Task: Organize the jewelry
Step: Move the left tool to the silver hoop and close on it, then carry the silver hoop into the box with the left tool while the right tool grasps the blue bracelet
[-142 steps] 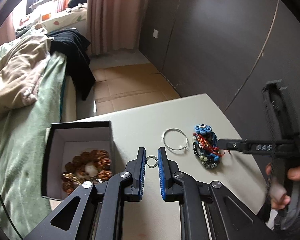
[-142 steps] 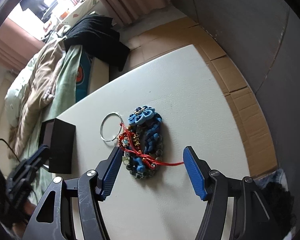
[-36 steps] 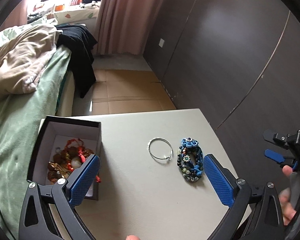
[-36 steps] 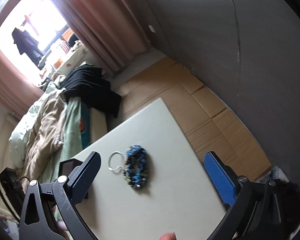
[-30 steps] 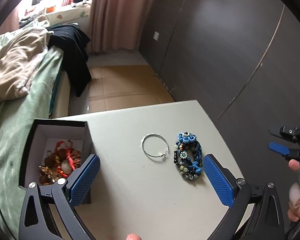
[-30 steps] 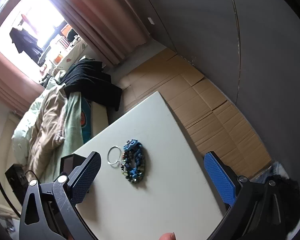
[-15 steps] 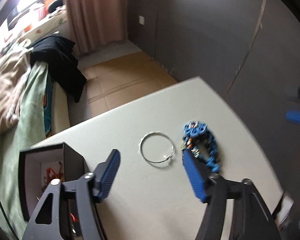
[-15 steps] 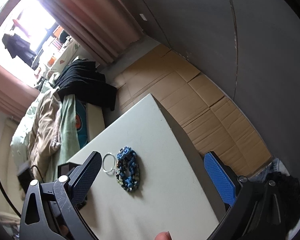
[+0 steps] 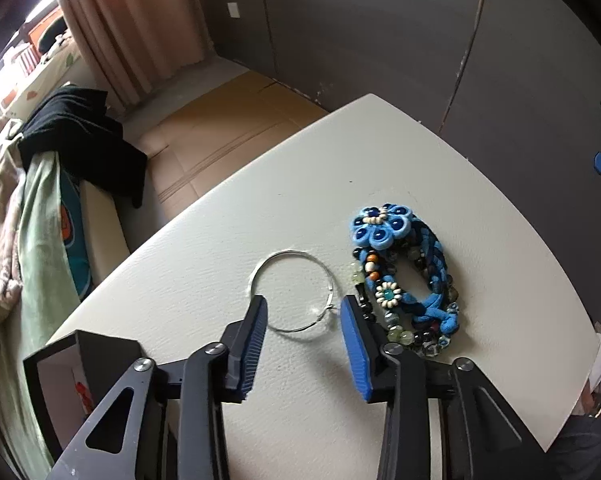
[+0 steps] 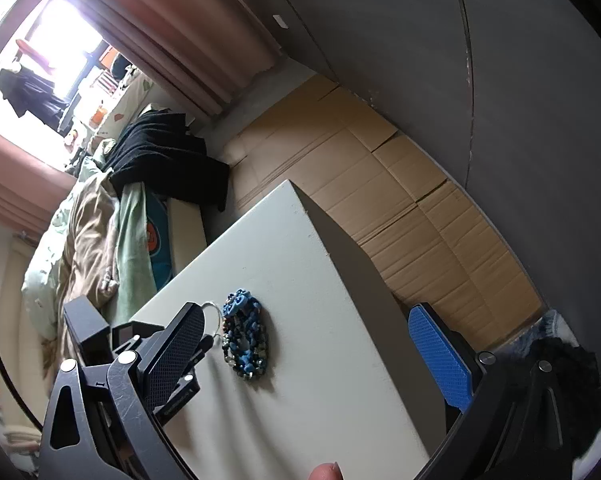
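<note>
Silver bangle (image 9: 293, 291) lies between the closing left hand-held gripper (image 9: 302, 312) — pads not yet touching.

One white table (image 9: 380, 160) holds one thin silver hoop (image 9: 292, 292) at its centre, one bundle of blue beaded bracelets (image 9: 404, 280) at three o'clock, and one black box (image 9: 100, 360) at eight o'clock. Two grippers are visible.

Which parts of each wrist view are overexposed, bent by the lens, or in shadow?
Right wrist view: the window is blown out to white and the wall seam bows with the fisheye. Left wrist view: lighting is even, the table edge curves, and the silver ring stays sharp between the left gripper, whose jaws are closing.
</note>
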A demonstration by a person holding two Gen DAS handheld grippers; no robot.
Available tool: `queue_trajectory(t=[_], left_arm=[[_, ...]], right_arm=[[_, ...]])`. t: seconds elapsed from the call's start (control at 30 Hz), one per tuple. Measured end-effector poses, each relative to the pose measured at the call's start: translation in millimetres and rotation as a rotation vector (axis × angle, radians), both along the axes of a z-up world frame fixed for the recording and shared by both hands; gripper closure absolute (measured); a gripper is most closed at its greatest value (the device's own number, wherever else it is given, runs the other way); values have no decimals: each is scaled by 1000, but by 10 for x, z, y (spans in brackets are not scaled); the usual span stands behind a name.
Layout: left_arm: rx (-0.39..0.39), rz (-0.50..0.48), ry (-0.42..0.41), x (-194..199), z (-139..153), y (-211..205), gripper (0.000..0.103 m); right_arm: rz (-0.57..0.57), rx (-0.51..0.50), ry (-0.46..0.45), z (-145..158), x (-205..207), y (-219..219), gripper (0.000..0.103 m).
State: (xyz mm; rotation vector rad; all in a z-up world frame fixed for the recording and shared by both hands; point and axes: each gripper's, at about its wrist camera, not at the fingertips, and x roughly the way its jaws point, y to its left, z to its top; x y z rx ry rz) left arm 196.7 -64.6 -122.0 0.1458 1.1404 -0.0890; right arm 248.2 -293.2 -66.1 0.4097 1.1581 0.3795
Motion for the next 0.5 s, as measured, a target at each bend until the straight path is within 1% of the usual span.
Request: queue_trajectory(t=[0.03,0.1,0.23,0.27,0.33,0.37,0.4,0.43,0.47,0.5], left_arm=[[5,0,5,9,-15,-11,71],[3,6,15,26,-45,-17,74],[-5,1,29,39,-94,-59,76],[-17,-2,24,40,-102,-70,78],[-28,1,20,37,-108,-65,78],[-48,12,21,40,-109,-32,79],[-72,24,23,46,-114,-5,83],[-79,45,16,53,-115,28,93],[-76,55,12,58,-114,47,96],[-81,64,12,59,-114,66,101]], right_arm=[[-3,5,1,3,0,-14,0],[-5,12,7,-1,-3,-36,0],[-6,13,23,-35,5,-60,0],[-7,12,24,-40,2,-62,0],[-5,11,25,-42,-6,-61,0],[-4,12,24,-39,-11,-59,0],[-3,13,23,-37,-15,-59,0],[0,12,22,-34,-20,-50,0],[2,11,21,-34,-23,-43,0],[4,10,21,-35,-23,-40,0]])
